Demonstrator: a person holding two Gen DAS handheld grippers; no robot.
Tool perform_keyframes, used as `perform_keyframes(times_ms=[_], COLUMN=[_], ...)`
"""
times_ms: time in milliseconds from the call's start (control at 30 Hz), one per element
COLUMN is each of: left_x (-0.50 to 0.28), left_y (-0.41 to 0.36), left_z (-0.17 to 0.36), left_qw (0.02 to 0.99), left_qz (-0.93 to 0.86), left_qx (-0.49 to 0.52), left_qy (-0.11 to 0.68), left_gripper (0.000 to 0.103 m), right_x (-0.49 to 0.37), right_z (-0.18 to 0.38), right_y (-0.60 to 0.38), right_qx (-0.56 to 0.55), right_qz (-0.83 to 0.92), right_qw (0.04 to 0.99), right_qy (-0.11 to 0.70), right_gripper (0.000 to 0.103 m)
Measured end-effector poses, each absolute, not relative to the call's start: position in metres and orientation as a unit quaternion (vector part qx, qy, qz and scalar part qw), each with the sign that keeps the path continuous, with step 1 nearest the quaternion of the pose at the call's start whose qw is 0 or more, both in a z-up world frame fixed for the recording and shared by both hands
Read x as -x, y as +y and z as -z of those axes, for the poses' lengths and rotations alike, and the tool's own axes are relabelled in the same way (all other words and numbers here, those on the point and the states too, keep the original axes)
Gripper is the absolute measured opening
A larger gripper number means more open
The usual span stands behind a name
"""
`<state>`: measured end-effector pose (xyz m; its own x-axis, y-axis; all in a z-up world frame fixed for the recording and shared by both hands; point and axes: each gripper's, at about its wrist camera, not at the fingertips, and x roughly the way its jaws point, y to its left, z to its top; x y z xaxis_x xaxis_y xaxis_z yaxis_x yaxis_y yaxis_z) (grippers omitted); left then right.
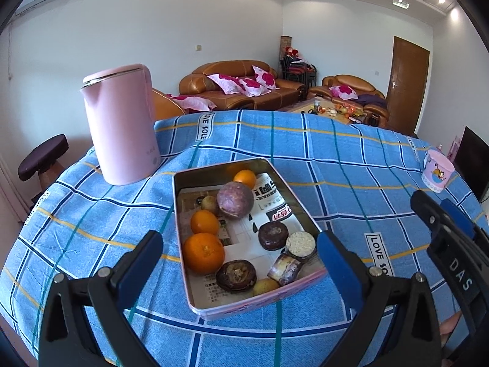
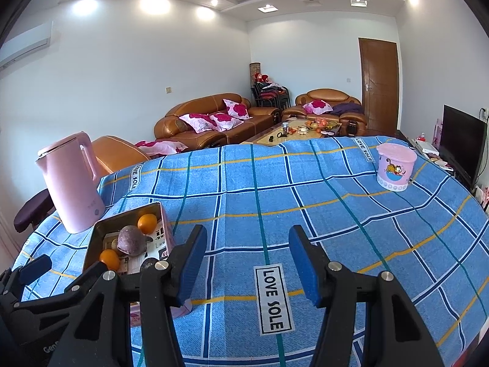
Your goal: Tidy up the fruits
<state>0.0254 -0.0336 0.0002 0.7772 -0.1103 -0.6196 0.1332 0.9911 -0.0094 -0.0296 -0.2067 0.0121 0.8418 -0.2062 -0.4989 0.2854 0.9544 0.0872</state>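
A metal tin [image 1: 244,302] is seen on the bench, which is covered by a blue checked cloth [image 1: 336,165]. The tin is taken as the landmark. It is lined with printed paper [image 1: 244,238], and the fruits are kept inside it.

Three oranges are counted in the left wrist view: one [image 1: 204,253] near the tin's front left wall, a second [image 1: 204,222] just behind it, and a third [image 1: 244,179] at the far end. A purple round fruit [image 1: 235,200] is placed between the far orange and the second one. Dark round cakes [image 1: 273,235] and wrapped snacks [image 1: 301,244] are laid in the right and front part of the tin. A small yellow fruit [image 1: 265,286] is seen against the front wall.

A pink kettle [image 1: 120,125] is stood upright behind the tin, to its left and near it. A pink bucket [image 2: 395,166] with a cartoon picture is set well apart from the tin, far to the right.

The left claw [image 1: 241,260] is held wide above the tin's front half, one finger on each side of it, and nothing is gripped. The right claw [image 2: 247,263] is held to the right of the tin over bare cloth, partly open, with nothing between its fingers. A label with the words LOVE SOLE [image 2: 272,298] is seen below it.
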Motion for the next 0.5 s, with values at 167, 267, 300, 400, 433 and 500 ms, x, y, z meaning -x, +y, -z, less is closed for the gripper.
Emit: perform_keyframes(times_ms=[167, 267, 300, 400, 433, 500], left_x=[-0.0242, -0.0237, -0.0239, -0.0243, -0.0241, -0.0236], left_y=[-0.0349, -0.0357, -0.0357, -0.0352, -0.0353, -0.0354], left_z=[-0.0025, -0.0035, -0.0039, -0.0037, -0.0034, -0.0030], left_qw=[0.944, 0.944, 0.944, 0.943, 0.942, 0.943], left_qz=[0.064, 0.067, 0.066, 0.070, 0.074, 0.078], left_qx=[-0.024, -0.025, -0.026, -0.024, -0.022, -0.023], left_qy=[0.323, 0.323, 0.323, 0.326, 0.327, 0.322], left_gripper=[0.103, 0.103, 0.103, 0.103, 0.103, 0.102], right_x=[0.0291, 0.0292, 0.0289, 0.0291, 0.0293, 0.0301], right_z=[-0.0114, -0.0110, -0.0108, -0.0110, -0.0111, -0.0120], right_y=[-0.2062, -0.2050, -0.2045, -0.2044, -0.2047, -0.2048], right_qx=[-0.079, -0.079, -0.079, -0.079, -0.079, -0.079], right_qz=[0.129, 0.128, 0.128, 0.128, 0.129, 0.129], right_qw=[0.956, 0.956, 0.956, 0.956, 0.956, 0.956], right_qy=[0.250, 0.251, 0.251, 0.251, 0.251, 0.250], right_gripper=[0.058, 0.058, 0.058, 0.058, 0.058, 0.058])
